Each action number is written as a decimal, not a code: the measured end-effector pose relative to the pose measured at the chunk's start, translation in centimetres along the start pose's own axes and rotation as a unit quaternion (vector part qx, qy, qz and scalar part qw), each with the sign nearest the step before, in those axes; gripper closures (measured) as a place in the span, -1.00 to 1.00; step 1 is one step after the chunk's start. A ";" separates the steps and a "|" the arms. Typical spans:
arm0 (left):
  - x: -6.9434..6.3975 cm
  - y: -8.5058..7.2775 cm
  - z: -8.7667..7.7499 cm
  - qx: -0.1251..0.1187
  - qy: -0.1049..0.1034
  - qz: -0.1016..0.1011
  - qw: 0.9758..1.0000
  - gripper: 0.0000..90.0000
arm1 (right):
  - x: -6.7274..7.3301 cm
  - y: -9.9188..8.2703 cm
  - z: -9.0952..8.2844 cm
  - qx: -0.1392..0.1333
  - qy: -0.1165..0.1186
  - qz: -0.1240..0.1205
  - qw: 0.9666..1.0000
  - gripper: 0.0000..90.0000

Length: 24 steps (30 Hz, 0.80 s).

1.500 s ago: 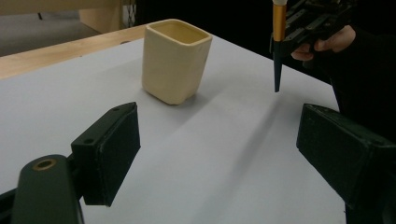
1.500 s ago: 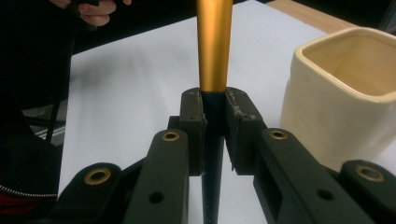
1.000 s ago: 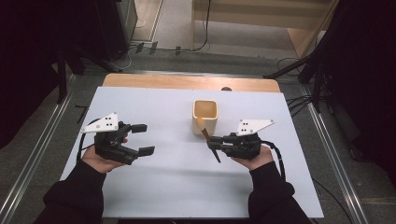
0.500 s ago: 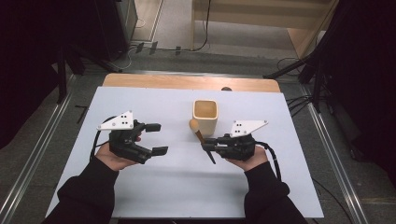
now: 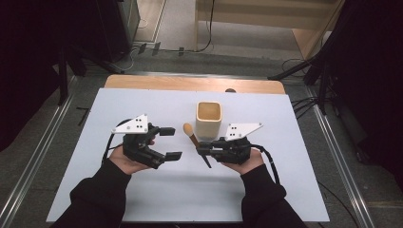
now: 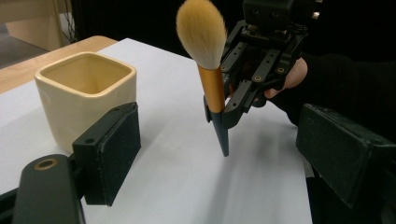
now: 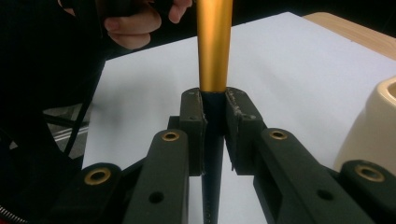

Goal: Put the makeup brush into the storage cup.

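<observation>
- Right gripper [image 5: 205, 151], toward the near edge of the white-covered table [image 5: 294, 142] just right of its middle; fingers [image 7: 192, 122] clamped narrow on the dark lower handle of a makeup brush with a gold ferrule and a tan, fluffy head [image 6: 211, 79]
- Brush lifted clear of the table, long axis close to upright in the left gripper view, head uppermost and dark pointed tip down; slanted in the high view, head tipped toward the far edge
- Cream square ceramic cup [image 5: 209, 118], open mouth up, standing just beyond the brush toward the far edge, near the table's middle; apart from the brush
- Left gripper [image 5: 170, 143] toward the near edge, left of middle; fingers [image 6: 108, 154] spread wide, holding nothing, aimed at the brush across bare table
- Likely hinge of the coming move: brush between left gripper and cup; right gripper nearer the cup
</observation>
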<state>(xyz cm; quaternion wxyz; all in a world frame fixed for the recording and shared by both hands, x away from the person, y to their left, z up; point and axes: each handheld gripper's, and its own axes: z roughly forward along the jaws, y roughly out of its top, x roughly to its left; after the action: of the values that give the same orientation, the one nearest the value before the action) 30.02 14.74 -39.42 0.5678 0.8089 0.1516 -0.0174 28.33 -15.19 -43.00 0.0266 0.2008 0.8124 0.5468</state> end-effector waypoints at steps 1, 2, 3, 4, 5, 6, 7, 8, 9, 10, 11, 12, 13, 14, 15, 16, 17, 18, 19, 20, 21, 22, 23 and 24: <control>0.0 0.0 0.2 0.001 -0.002 0.000 1.000 -0.68 | 0.0 0.0 0.0 0.000 0.000 0.000 1.000 0.77; 0.0 0.0 0.3 0.002 -0.003 0.002 1.000 -0.67 | 0.0 0.0 0.2 -0.001 0.002 0.000 1.000 0.77; -0.1 0.0 0.5 0.002 -0.004 0.004 1.000 -0.65 | 0.1 0.1 0.3 -0.001 0.002 0.000 1.000 0.77; -0.1 0.0 0.6 0.001 -0.005 0.004 1.000 -0.61 | 0.1 0.1 0.5 -0.003 0.006 0.001 1.000 0.77; -0.1 0.0 0.7 0.001 -0.006 0.005 1.000 -0.57 | 0.2 0.1 0.6 -0.004 0.007 0.001 1.000 0.77; -0.1 0.0 0.8 -0.001 -0.006 0.005 1.000 -0.54 | 0.2 0.1 0.7 -0.005 0.008 0.001 1.000 0.77; -0.1 -0.1 0.9 -0.003 -0.007 0.004 1.000 -0.48 | 0.2 0.1 0.8 -0.005 0.009 0.000 1.000 0.77; -0.1 -0.1 0.9 -0.004 -0.007 0.004 1.000 -0.44 | 0.3 0.1 0.9 -0.005 0.011 0.001 1.000 0.77; -0.2 -0.1 1.0 -0.005 -0.006 0.003 1.000 -0.39 | 0.3 0.1 1.0 -0.004 0.012 -0.002 1.000 0.77; -0.2 -0.1 1.1 -0.001 -0.006 0.005 1.000 -0.34 | 0.4 0.1 1.1 -0.004 0.012 -0.001 1.000 0.77; -0.2 -0.1 1.2 -0.001 -0.006 0.005 1.000 -0.31 | 0.4 0.1 1.2 -0.004 0.015 -0.001 1.000 0.77; -0.3 -0.1 1.3 0.000 -0.005 0.008 1.000 -0.26 | 0.5 0.1 1.2 -0.005 0.015 -0.001 1.000 0.77; -0.3 -0.1 1.4 0.001 -0.002 0.010 1.000 -0.21 | 0.5 0.1 1.3 -0.006 0.016 -0.003 1.000 0.77; -0.3 -0.1 1.5 0.000 -0.001 0.008 1.000 -0.17 | 0.6 0.1 1.4 -0.005 0.017 -0.002 1.000 0.77; -0.3 -0.1 1.5 -0.001 0.001 0.005 1.000 -0.12 | 0.6 0.2 1.4 -0.006 0.018 -0.005 1.000 0.77; -0.4 -0.1 1.6 -0.002 0.004 0.000 1.000 -0.04 | 0.6 0.2 1.5 -0.006 0.018 -0.006 1.000 0.77; -0.4 -0.1 1.6 -0.002 0.008 -0.001 1.000 0.02 | 0.6 0.2 1.5 -0.006 0.020 -0.007 1.000 0.77; -0.3 -0.1 1.6 -0.001 0.009 -0.002 1.000 0.09 | 0.7 0.2 1.6 -0.006 0.020 -0.008 1.000 0.77; -0.4 -0.1 1.6 -0.002 0.013 -0.003 1.000 0.20 | 0.8 0.2 1.7 -0.007 0.023 -0.008 1.000 0.77; -0.4 -0.2 1.6 -0.004 0.012 -0.004 1.000 0.25 | 0.8 0.2 1.8 -0.006 0.022 -0.008 1.000 0.77; -0.4 -0.1 1.6 -0.004 0.012 -0.007 1.000 0.25 | 0.8 0.2 1.8 -0.006 0.022 -0.008 1.000 0.77; -0.5 -0.1 1.7 -0.004 0.012 -0.006 1.000 0.32 | 0.9 0.2 1.8 -0.005 0.023 -0.009 1.000 0.77; -0.5 -0.1 1.7 -0.002 0.014 -0.004 1.000 0.36 | 0.9 0.2 1.9 -0.006 0.023 -0.009 1.000 0.77; -0.5 -0.1 1.7 0.000 0.015 -0.003 1.000 0.43 | 0.9 0.2 2.0 -0.006 0.023 -0.010 1.000 0.77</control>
<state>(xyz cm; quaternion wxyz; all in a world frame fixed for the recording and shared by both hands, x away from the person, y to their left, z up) 29.72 13.09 -40.00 0.5656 0.8084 0.1627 -0.0071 28.07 -13.10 -43.45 0.0143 0.1800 0.8115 0.5558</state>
